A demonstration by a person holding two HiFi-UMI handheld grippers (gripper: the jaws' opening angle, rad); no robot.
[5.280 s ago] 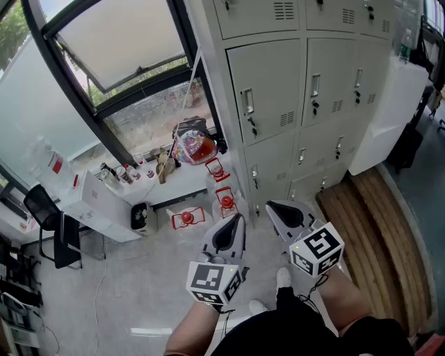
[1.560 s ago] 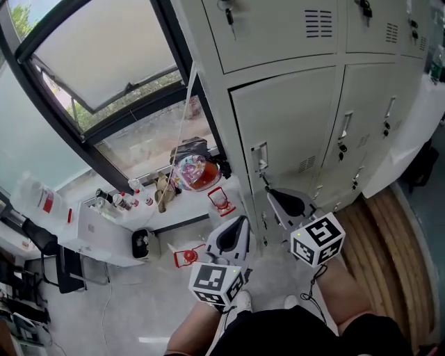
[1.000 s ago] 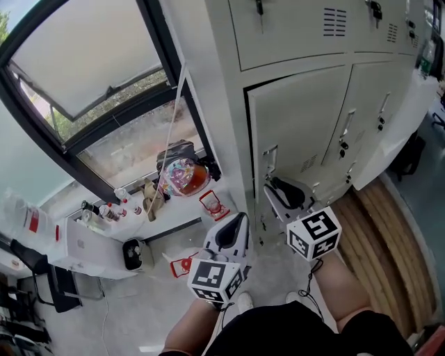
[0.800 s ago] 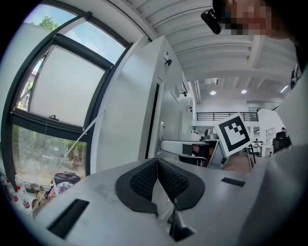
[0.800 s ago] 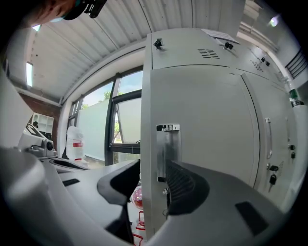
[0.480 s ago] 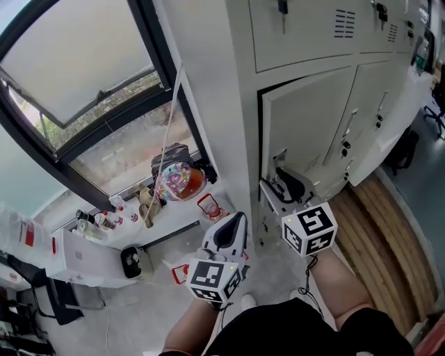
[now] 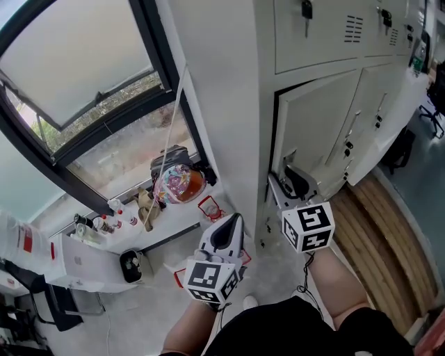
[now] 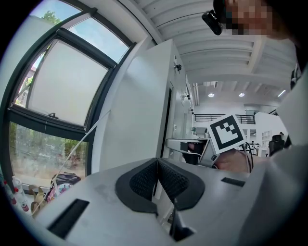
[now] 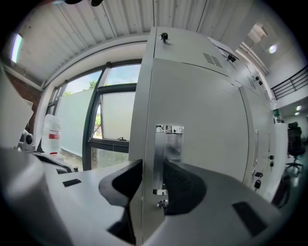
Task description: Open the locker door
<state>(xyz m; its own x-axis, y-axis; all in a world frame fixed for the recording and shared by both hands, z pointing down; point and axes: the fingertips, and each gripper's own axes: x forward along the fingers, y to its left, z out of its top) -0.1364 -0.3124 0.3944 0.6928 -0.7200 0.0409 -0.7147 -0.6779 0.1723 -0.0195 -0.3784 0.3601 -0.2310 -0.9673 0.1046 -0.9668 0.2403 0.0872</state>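
left gripper point(image 8: 157, 161): jaws together | right gripper point(image 9: 153, 166): jaws closing on locker door point(image 9: 204, 120)

Matt painted metal locker door point(image 9: 202, 120), shiny metal handle point(image 9: 168, 144)

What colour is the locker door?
The locker door is pale grey, clearest in the right gripper view.

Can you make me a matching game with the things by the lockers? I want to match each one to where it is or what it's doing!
Things:
1. door
2. left gripper
3. bag
4. key

Places or states:
A. on the white ledge
B. a bit open
C. in the top locker's lock
D. jaws together, holding nothing

Pairs: 1-B, 2-D, 3-A, 4-C
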